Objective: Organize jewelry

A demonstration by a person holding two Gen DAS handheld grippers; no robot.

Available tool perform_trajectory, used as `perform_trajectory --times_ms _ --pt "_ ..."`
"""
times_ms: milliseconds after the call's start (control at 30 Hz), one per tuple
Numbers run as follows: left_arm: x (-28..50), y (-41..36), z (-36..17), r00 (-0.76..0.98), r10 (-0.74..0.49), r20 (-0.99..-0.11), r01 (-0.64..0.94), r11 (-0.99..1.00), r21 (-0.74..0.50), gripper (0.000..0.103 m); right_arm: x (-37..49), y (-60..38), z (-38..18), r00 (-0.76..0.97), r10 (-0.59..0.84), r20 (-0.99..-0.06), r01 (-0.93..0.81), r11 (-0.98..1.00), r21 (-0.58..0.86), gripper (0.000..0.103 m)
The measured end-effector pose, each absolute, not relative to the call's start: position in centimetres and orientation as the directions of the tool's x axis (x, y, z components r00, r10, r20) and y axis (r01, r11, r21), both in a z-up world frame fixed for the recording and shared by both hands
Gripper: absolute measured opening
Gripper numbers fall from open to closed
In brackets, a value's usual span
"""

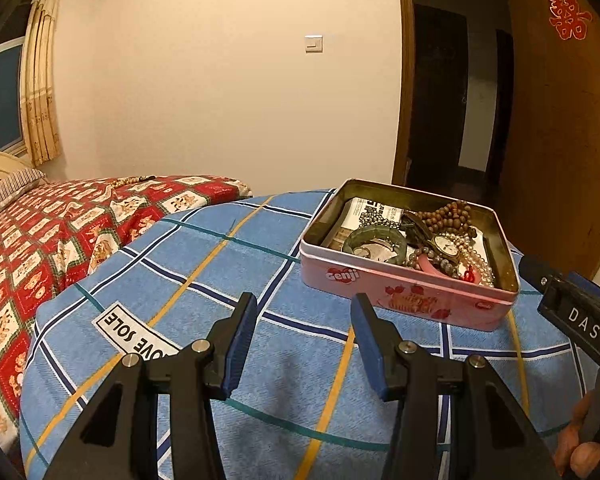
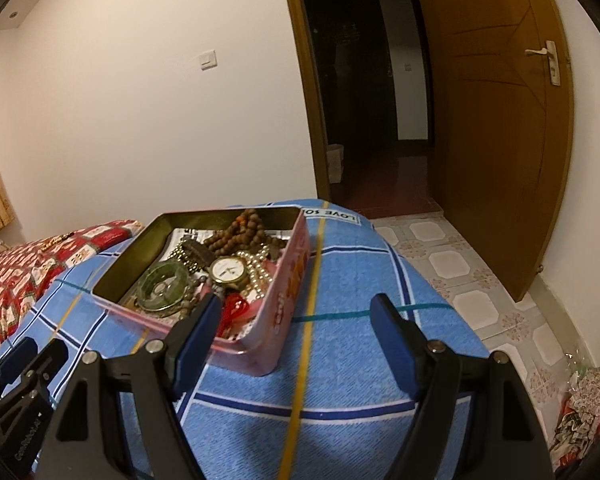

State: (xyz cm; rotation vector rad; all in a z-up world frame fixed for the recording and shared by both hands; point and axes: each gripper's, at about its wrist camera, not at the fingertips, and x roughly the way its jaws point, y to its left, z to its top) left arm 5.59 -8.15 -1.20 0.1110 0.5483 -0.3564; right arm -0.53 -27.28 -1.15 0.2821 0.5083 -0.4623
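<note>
Jewelry fills pink tin [image 1: 412, 300]; both grippers' jaws apparently empty, apart.

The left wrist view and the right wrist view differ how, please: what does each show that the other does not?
Only the left wrist view shows the window and the pillow on the bed.

Only the right wrist view shows the tiled floor and the crumpled wrapping at its lower right.

Both show the pink tin of jewelry, with a watch and a green bangle, on the blue checked cloth, and the open wooden door.
</note>
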Motion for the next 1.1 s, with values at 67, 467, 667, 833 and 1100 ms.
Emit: perform_trajectory --times_ms 67,467,667,833,1100 --pt "5.3 -8.2 -1.1 0.802 -0.301 -0.517 0.36 0.933 0.016 0.049 -0.7 -27.2 -1.1 0.779 -0.35 -0.521 0.485 0.862 0.147 0.079" --pt "4.4 -8.4 -0.2 0.845 -0.328 -0.423 0.362 0.932 0.0 0.049 -3.5 -26.6 0.6 0.835 -0.396 -0.381 0.49 0.851 0.189 0.079" --pt "3.9 -7.9 0.3 0.866 -0.347 -0.359 0.365 0.931 -0.02 0.049 -5.2 -25.2 1.9 0.83 -0.516 -0.212 0.548 0.825 0.136 0.089" --pt "3.2 -7.6 0.6 0.893 -0.331 -0.306 0.349 0.937 0.005 0.055 -5.5 -23.7 2.5 0.837 -0.534 -0.118 0.544 0.835 0.079 0.1" --pt "2.6 -7.6 0.8 0.902 -0.333 -0.273 0.349 0.937 0.012 0.067 -5.1 -21.4 2.2 0.86 -0.506 -0.071 0.505 0.863 -0.028 0.103"
